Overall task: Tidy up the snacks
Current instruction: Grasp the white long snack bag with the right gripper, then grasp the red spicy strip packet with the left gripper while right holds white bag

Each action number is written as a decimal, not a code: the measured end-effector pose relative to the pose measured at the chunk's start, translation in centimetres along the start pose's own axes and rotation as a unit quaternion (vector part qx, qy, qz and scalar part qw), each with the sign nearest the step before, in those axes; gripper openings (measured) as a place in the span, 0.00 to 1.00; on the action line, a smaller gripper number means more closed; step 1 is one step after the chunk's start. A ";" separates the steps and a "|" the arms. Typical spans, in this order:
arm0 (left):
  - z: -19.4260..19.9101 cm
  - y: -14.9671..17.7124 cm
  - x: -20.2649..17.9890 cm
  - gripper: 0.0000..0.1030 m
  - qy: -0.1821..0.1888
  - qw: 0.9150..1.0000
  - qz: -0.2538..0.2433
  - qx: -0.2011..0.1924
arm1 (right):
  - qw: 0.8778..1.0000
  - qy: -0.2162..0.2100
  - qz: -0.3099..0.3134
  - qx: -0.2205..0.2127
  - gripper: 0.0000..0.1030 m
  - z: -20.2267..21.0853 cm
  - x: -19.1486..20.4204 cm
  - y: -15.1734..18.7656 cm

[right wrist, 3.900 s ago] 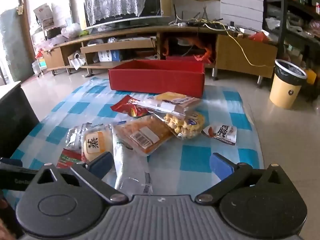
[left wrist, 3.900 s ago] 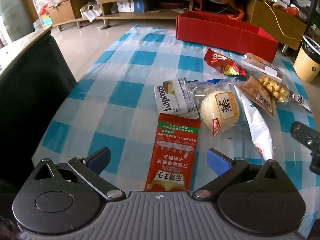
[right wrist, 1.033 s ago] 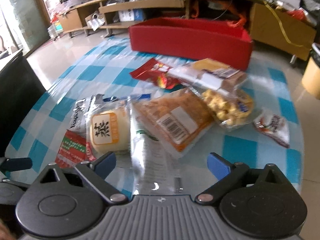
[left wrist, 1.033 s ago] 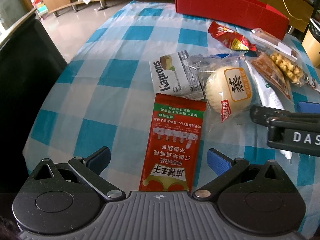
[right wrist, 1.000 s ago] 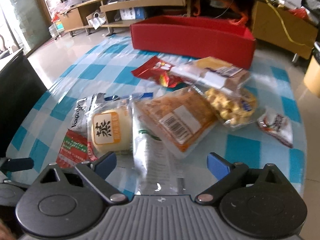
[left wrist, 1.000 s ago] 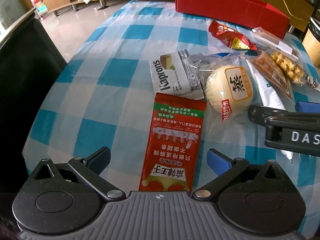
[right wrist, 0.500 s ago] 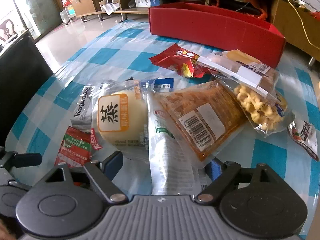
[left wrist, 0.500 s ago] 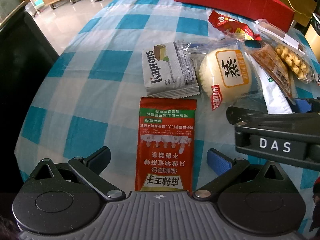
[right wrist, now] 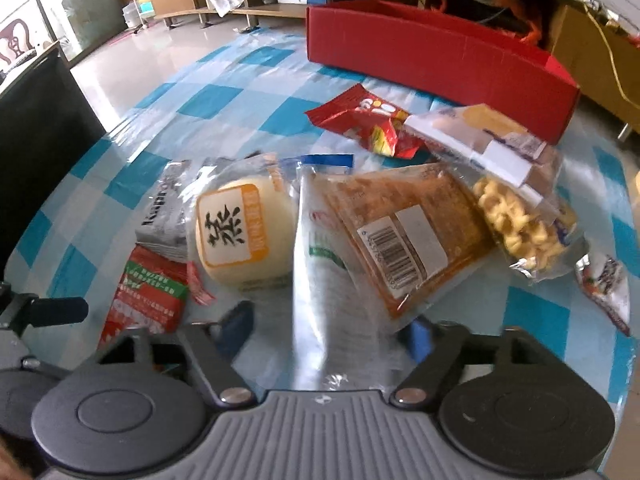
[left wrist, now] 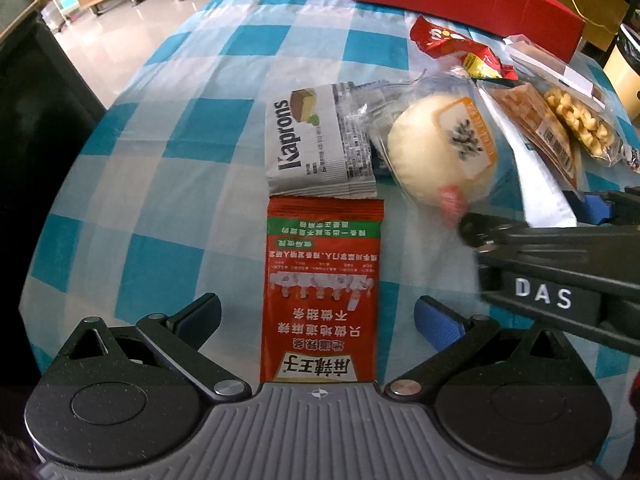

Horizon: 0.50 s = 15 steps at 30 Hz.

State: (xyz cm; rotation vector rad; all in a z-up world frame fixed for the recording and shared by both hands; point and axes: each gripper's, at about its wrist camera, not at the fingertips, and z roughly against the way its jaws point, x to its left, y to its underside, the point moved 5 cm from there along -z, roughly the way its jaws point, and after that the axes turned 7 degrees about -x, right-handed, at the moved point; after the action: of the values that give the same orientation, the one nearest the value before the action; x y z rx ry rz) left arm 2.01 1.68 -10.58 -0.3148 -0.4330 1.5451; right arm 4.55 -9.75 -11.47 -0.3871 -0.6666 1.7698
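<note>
My left gripper [left wrist: 318, 318] stands open low over a red sachet [left wrist: 322, 292] that lies flat between its fingers, untouched. Above the sachet lie a grey Kaprons packet [left wrist: 316, 148] and a wrapped white bun [left wrist: 444, 156]. In the right wrist view my right gripper [right wrist: 328, 328] is closing its jaws around a long white packet [right wrist: 328, 288]; the pads are close to its edges and not visibly pressing. An orange barcode packet [right wrist: 404, 232] overlaps that packet. The bun [right wrist: 240, 232] lies to its left. The red box [right wrist: 440, 52] stands at the table's far end.
A red chips bag [right wrist: 368, 120], a clear cake pack [right wrist: 488, 140], a puffed-snack bag [right wrist: 516, 220] and a small sachet [right wrist: 604, 284] lie on the checked cloth [right wrist: 248, 76]. A black chair [left wrist: 44, 92] stands at the left edge. The right gripper's body [left wrist: 560, 272] crosses beside my left fingers.
The right gripper's jaws have narrowed from wide open to close around the long white packet, and it has come lower and nearer the snacks. The left gripper has hardly moved.
</note>
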 end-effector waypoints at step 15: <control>0.3 0.2 -0.5 1.00 -0.007 1.000 -0.013 -0.008 | 0.999 -0.034 -0.030 -0.001 0.21 2.2 -1.7 1.2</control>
State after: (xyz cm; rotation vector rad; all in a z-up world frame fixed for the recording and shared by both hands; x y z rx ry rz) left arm 1.70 1.17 -10.48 -0.3103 -0.4578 1.5206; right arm 2.87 -12.13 -10.64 -0.3063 -0.7204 1.7310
